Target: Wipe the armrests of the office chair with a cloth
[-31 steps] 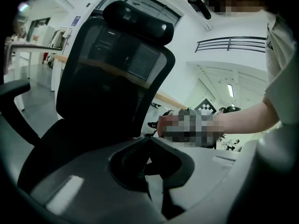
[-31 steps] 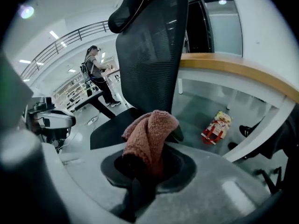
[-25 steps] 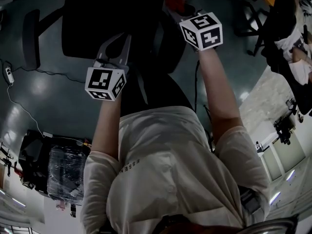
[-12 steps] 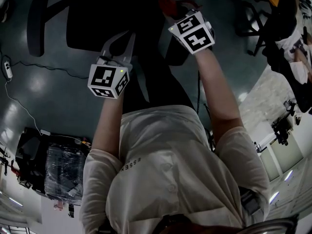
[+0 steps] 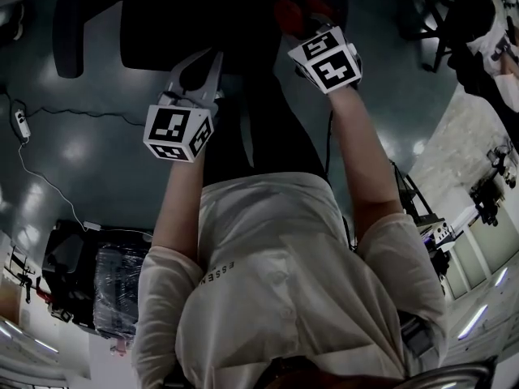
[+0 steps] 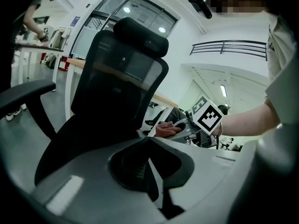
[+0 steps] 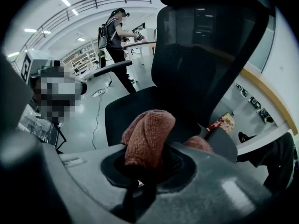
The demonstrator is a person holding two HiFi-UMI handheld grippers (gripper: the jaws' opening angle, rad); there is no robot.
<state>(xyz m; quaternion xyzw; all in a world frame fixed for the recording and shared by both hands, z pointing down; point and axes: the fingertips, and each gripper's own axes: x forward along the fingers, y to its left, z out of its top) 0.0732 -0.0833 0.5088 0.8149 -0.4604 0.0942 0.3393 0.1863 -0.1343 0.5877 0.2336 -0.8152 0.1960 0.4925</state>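
Note:
A black office chair [image 5: 186, 14] stands in front of me, its mesh back [image 6: 121, 83] tall in the left gripper view. My right gripper [image 5: 302, 24] is shut on a reddish cloth [image 7: 147, 136], which lies against the chair's right armrest [image 7: 222, 146]. In the left gripper view the same cloth [image 6: 164, 130] shows beside the seat, below the marker cube [image 6: 208, 117]. My left gripper [image 5: 211, 57] hovers over the seat's front edge, jaws together, holding nothing. The left armrest [image 5: 71, 24] sticks out untouched at the far side.
A cable with a plug strip [image 5: 18, 124] trails over the shiny grey floor at the left. A wrapped box [image 5: 113, 286] sits behind me. Another person [image 7: 114, 36] stands at a desk beyond the chair. Other chair bases [image 5: 430, 23] are at the upper right.
The right gripper and its cloth have shifted slightly along the right armrest. The left gripper has hardly moved. The chair sits a little lower in the head view.

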